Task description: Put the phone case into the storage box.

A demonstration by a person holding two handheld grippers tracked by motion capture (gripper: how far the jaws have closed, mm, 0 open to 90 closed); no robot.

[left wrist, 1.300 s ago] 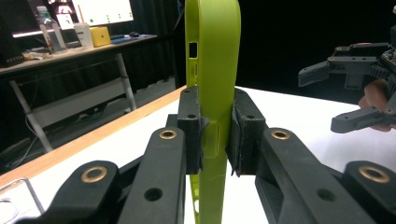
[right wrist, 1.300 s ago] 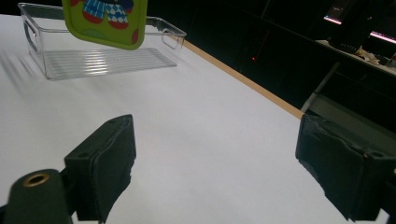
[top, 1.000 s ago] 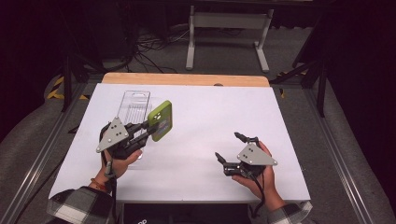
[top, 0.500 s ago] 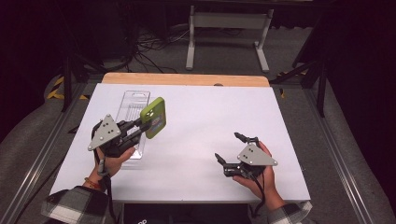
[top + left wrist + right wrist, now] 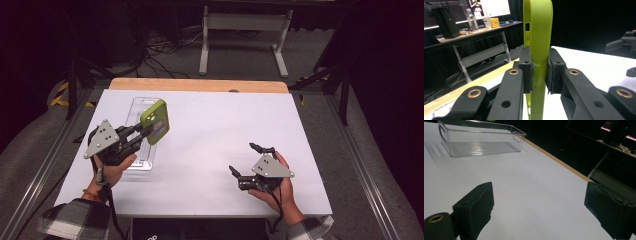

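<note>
A lime-green phone case [image 5: 155,121] stands on edge in the air above a clear plastic bin [image 5: 134,107] at the table's left side. My left gripper [image 5: 149,131] is shut on the case's lower part; in the left gripper view both pads press the case [image 5: 537,37] from either side. My right gripper [image 5: 243,158] rests low over the white table [image 5: 225,120] at the near right, open, with nothing between its fingers. The right gripper view looks across bare tabletop between the open gripper [image 5: 539,202] toward the bin [image 5: 446,135], which has nothing in it.
A wooden strip [image 5: 200,85] runs along the table's far edge. Beyond it stand a white metal frame [image 5: 242,30] and floor cables. Metal rails [image 5: 40,175] flank the table. The other gripper [image 5: 621,43] shows far right in the left gripper view.
My left hand has carried the green case leftward, from beside the bin's right wall to over the bin. The right gripper has stayed where it was.
</note>
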